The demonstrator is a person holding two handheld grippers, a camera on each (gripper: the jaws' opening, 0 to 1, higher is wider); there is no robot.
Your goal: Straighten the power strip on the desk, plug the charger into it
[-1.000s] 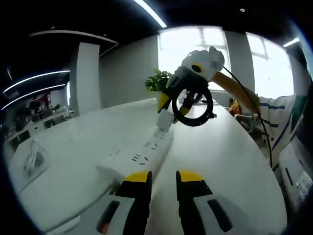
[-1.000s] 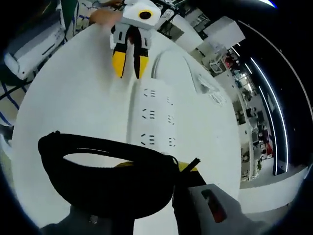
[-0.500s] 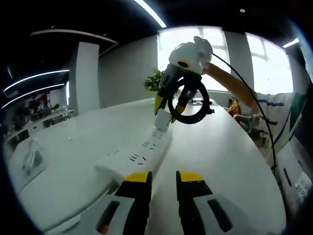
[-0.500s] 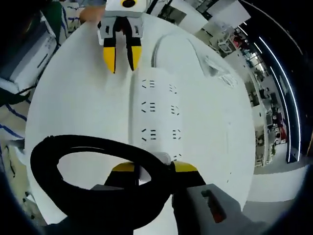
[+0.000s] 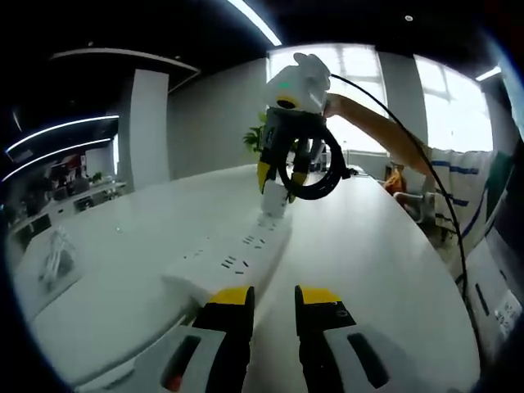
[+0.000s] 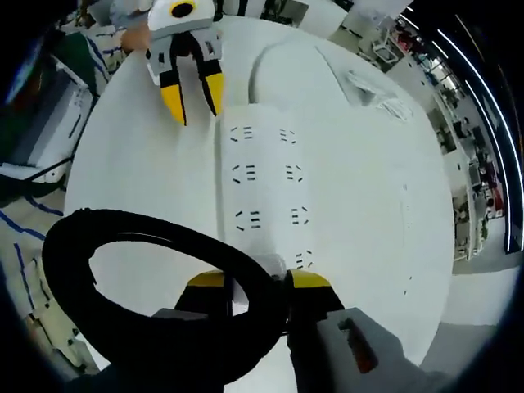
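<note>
In the left gripper view, the white power strip (image 5: 233,258) is seen lying on the white desk (image 5: 377,270), just ahead of the left gripper (image 5: 268,301), whose yellow-tipped jaws are parted and hold nothing. At the strip's far end the right gripper (image 5: 277,173) is pointed down, closed on the white charger (image 5: 275,196) (its black cable coil (image 5: 309,168) hangs beside the jaws).

In the right gripper view, the charger (image 6: 274,264) is pinched between the jaws at the strip's near end, the coil (image 6: 155,307) looped to the left. The left gripper (image 6: 194,92) is seen beyond the strip (image 6: 266,192), open.

Charger (image 6: 274,266) in R claw (image 6: 258,280), over strip (image 6: 262,196)
</note>
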